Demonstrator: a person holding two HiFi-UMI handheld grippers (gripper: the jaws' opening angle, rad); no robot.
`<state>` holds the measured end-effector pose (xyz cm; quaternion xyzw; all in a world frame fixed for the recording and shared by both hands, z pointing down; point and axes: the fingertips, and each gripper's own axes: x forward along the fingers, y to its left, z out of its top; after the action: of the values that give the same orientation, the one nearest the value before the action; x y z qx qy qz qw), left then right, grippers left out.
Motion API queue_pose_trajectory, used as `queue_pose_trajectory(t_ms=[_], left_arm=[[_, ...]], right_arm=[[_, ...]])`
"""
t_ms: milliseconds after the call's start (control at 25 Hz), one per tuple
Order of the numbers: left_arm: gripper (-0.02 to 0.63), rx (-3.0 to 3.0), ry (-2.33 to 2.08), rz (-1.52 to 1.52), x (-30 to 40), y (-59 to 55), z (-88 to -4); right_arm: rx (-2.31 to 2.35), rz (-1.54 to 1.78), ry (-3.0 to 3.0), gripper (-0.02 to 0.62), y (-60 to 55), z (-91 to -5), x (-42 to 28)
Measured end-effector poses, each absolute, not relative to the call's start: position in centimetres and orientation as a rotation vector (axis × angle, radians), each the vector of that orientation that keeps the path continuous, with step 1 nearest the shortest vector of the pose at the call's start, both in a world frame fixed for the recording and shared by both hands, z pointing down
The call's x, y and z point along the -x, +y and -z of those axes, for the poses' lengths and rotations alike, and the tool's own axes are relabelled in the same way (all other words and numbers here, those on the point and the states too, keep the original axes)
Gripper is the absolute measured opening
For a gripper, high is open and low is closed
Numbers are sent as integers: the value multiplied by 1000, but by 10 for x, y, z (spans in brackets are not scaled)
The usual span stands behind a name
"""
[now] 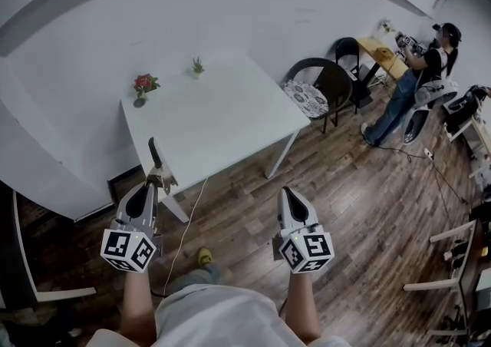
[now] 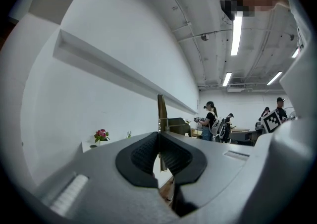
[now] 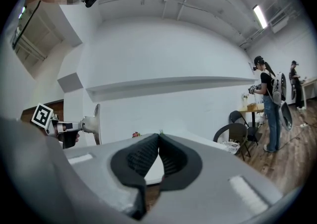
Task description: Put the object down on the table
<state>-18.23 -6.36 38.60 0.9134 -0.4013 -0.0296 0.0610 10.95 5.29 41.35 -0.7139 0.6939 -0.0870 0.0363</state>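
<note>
My left gripper (image 1: 157, 183) is shut on a thin flat tool (image 1: 155, 155) with a dark blade that stands upright out of its jaws. It hangs just off the near left corner of the white table (image 1: 222, 119). In the left gripper view (image 2: 159, 136) the tool (image 2: 161, 111) rises as a narrow strip from between the pressed pads. The right gripper view shows the same tool (image 3: 96, 124) edge-on at the left. My right gripper (image 1: 290, 192) is shut with nothing in it, held over the wooden floor off the table's near side; its pads meet (image 3: 158, 136).
A pot of red flowers (image 1: 143, 86) and a small green plant (image 1: 198, 67) stand along the table's far edge by the white wall. Two dark chairs (image 1: 322, 88) stand right of the table. A person (image 1: 418, 80) works at a yellow table far right. A cable runs across the floor.
</note>
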Motion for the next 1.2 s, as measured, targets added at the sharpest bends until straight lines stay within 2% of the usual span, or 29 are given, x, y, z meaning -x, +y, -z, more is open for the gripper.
queue_pose_trajectory(t_ms=[440,1200], left_arm=[[14,-2746,-1181,91,194,-175,-397],[14,-2721,-1222,62,177,-263,-411]], right_arm=[[2210,280,2144,3,-57,-417,-90],[2169,263,2211,3,-163,-419,-110]])
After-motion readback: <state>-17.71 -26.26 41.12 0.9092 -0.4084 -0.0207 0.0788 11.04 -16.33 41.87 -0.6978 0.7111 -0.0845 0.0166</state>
